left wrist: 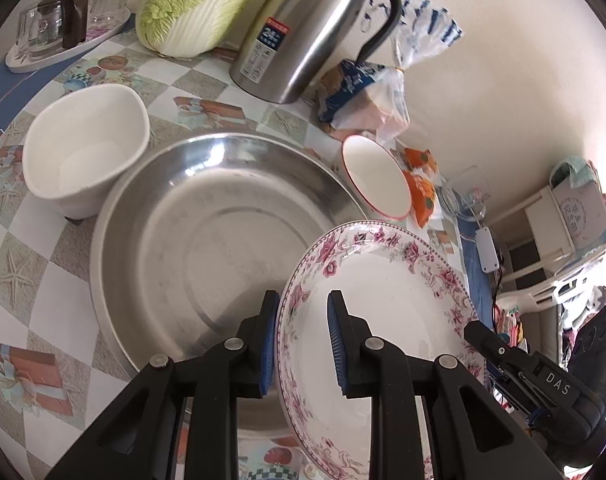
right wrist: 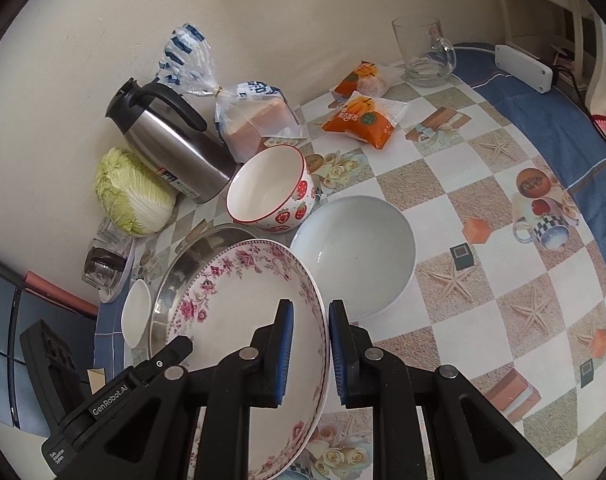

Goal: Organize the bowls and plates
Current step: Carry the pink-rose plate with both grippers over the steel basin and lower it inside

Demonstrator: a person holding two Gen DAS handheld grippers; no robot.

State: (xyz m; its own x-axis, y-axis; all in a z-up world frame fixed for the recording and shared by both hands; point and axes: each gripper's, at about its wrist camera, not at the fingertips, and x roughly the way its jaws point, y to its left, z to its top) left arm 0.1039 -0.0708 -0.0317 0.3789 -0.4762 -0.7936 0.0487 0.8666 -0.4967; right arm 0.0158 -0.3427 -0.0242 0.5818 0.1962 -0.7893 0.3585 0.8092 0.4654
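Observation:
A floral-rimmed plate (left wrist: 387,280) (right wrist: 239,300) is held tilted over the edge of a large steel basin (left wrist: 207,240) (right wrist: 183,264). My left gripper (left wrist: 303,340) straddles its left rim and my right gripper (right wrist: 309,354) straddles its right rim; both look closed on the rim. A white squarish bowl (left wrist: 83,148) (right wrist: 137,312) sits left of the basin. A strawberry-print bowl (right wrist: 269,192) (left wrist: 377,176) stands behind it. A pale blue bowl (right wrist: 355,252) sits right of the plate.
A steel thermos jug (left wrist: 303,32) (right wrist: 171,144), a napa cabbage (left wrist: 195,8) (right wrist: 131,196), bagged bread (right wrist: 255,116), orange snack packets (right wrist: 359,120), a glass mug (right wrist: 423,52) and a tray of glasses (left wrist: 63,24) line the wall side. The table edge runs along the right.

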